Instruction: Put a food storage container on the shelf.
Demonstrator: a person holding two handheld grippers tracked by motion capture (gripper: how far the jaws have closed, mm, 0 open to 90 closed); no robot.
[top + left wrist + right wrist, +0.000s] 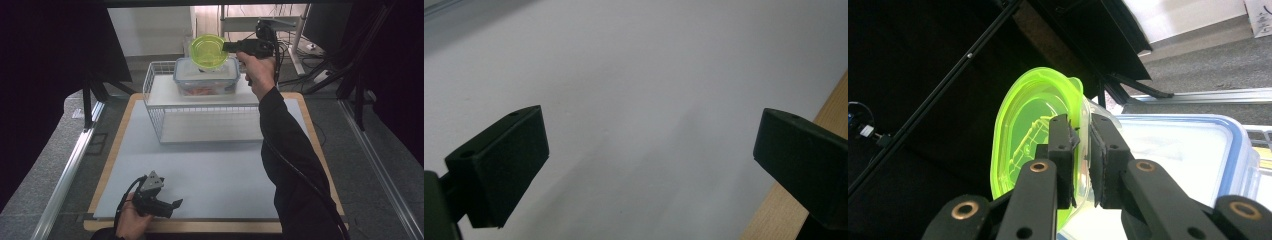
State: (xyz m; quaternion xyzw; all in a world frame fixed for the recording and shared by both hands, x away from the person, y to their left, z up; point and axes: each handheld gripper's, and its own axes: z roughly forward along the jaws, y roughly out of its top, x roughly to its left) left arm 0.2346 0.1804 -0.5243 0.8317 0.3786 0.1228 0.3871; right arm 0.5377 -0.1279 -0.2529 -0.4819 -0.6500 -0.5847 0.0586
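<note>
The high view looks down and forward from above the person's side, taking in the whole table [200, 170] and the wire rack [200, 107] at its far end. The left gripper view sits close over the table [649, 75], grazing its wooden edge. The right gripper view, rolled sideways, looks from very near at the green lid [1023, 135] and, probably, the same clear box [1188, 160] that the high view shows on the wire rack.

A: Where could a hand-held gripper pass freely?

B: Across the near half of the desk [215, 175]; only the left hand-held gripper [172, 205] sits at its front left edge.

A: And farther back?

B: The white wire basket [155, 107] blocks it, with a blue-rimmed container [207, 82] on top. The green bowl [207, 50], clamped in the right hand-held gripper [227, 46], hangs just above that container's lid. The right sleeve [285, 145] crosses the desk's right side.
</note>
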